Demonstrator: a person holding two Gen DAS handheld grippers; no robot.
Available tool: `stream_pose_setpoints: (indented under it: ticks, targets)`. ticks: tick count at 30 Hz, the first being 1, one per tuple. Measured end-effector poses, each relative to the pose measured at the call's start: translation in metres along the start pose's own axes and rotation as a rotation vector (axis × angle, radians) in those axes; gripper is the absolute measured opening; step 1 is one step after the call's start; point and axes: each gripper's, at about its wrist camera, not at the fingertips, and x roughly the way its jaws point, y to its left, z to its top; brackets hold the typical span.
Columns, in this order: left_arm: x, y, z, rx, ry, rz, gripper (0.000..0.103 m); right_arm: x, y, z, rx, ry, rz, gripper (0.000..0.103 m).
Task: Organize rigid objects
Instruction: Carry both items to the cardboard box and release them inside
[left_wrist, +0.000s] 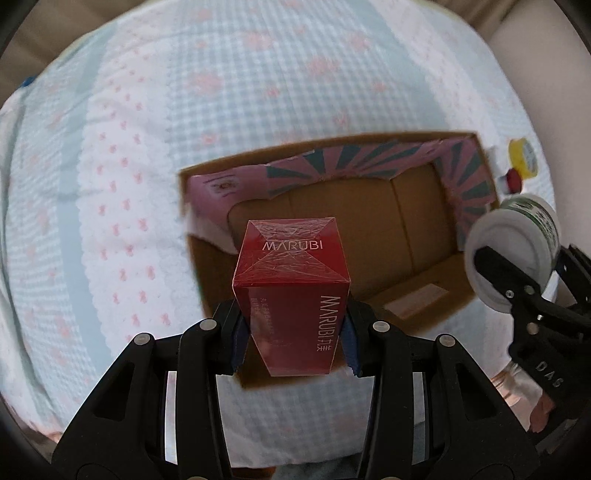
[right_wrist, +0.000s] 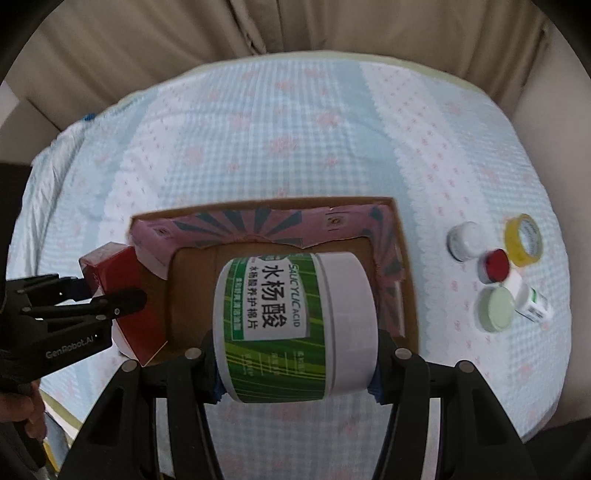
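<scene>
A cardboard box (right_wrist: 408, 273) sits open on the bed, apparently empty. Above it, the left gripper (left_wrist: 291, 334) clamps a red carton (left_wrist: 291, 291) and the right gripper (right_wrist: 295, 373) clamps a green-labelled jar (right_wrist: 295, 325). Small jars (right_wrist: 493, 308) and a yellow tape roll (right_wrist: 524, 240) wait beside the box; nothing blocks it.

I see a bed (right_wrist: 295, 147) with a soft cover of light blue checks, white stripes and small pink flowers. Behind the bed hang beige curtains (right_wrist: 258, 29) with long folds. A plain cream wall (left_wrist: 535, 44) shows at the right side. The light is soft and even, like daytime.
</scene>
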Motion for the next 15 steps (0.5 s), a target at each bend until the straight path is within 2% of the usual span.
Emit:
stream_pose_setpoints:
  ticks: [4,9,13,14,15]
  targets:
    - [0.032,-0.007,0.013,0.035,0.05,0.013,0.037,0.04,-0.002,0.005,-0.008,0.043,0.008,0.052]
    - [0.064,-0.013,0.026,0.068,0.097,0.025,0.037,0.069,-0.008,0.008,-0.02,0.074,0.006,0.052]
    - [0.081,-0.021,0.035,0.119,0.123,0.057,0.038,0.088,-0.016,0.012,-0.004,0.106,0.037,0.052]
    - [0.082,-0.022,0.036,0.124,0.132,0.06,0.041,0.092,-0.018,0.013,0.003,0.11,0.038,0.053]
    - [0.081,-0.024,0.036,0.123,0.127,0.057,0.063,0.095,-0.02,0.014,0.012,0.111,0.043,0.053]
